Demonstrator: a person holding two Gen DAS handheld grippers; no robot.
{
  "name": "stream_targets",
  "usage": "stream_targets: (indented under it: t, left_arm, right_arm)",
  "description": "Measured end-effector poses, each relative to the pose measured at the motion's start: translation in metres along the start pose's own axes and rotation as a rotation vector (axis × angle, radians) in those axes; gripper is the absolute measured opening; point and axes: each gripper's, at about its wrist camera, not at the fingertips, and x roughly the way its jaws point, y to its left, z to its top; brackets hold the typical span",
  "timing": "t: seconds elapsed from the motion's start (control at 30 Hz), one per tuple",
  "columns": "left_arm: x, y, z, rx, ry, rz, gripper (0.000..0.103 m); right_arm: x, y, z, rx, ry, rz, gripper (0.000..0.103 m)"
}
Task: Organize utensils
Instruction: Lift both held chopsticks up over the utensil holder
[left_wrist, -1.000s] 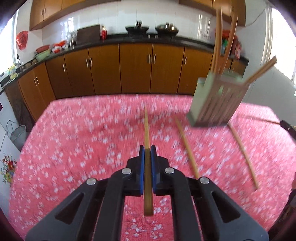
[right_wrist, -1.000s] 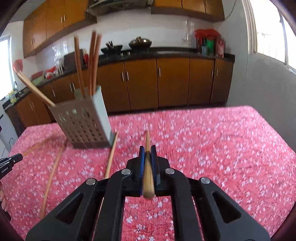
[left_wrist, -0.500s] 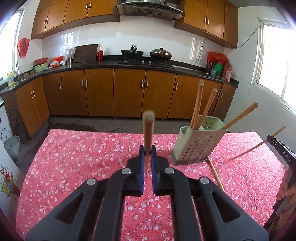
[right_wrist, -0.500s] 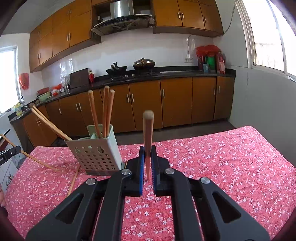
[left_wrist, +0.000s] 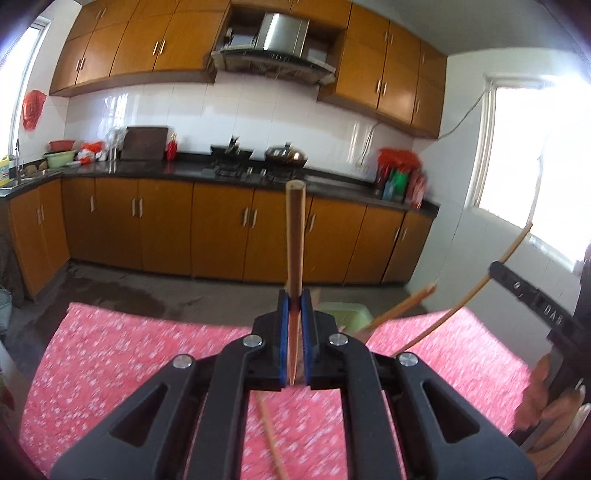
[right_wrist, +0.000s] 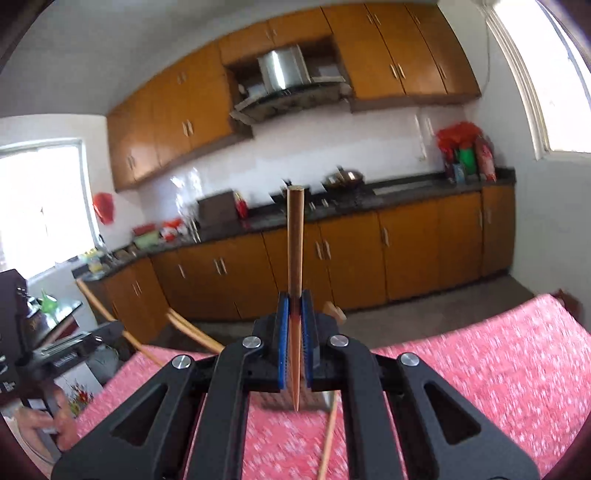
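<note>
Red floral table (left_wrist: 110, 354) below me. My left gripper (left_wrist: 294, 325) clamps one chopstick (left_wrist: 295, 236) upright; right gripper (right_wrist: 294, 325) clamps another chopstick (right_wrist: 295, 236) likewise. Green holder (left_wrist: 347, 314) sits just beyond, mostly hidden. Kitchen cabinets (left_wrist: 221, 236) behind.

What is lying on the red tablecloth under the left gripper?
Under the left gripper, which is shut on a chopstick, one loose chopstick lies on the red tablecloth. Its upper end is hidden by the gripper body.

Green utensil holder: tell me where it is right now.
In the left wrist view, the green utensil holder sits on the red tablecloth, mostly hidden just right of the left gripper.
</note>
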Motion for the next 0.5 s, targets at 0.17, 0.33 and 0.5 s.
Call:
stream_targets:
  t: [0.17,0.33,0.5]
  left_arm:
    - [0.008,-0.02,0.033,-0.021,-0.089,-0.012,0.008]
    - [0.032,-0.033,0.048,-0.007,-0.149,0.022,0.008]
    - [0.068,-0.036,0.041,-0.013,-0.111,0.021,0.008]
  right_arm:
    - [0.01,0.011,0.017,-0.033,-0.068,-0.009,0.008]
    - [0.035,0.007,0.02,-0.027,-0.094,-0.045,0.008]
    - [0.062,0.006,0.009,-0.019,-0.065,-0.053,0.008]
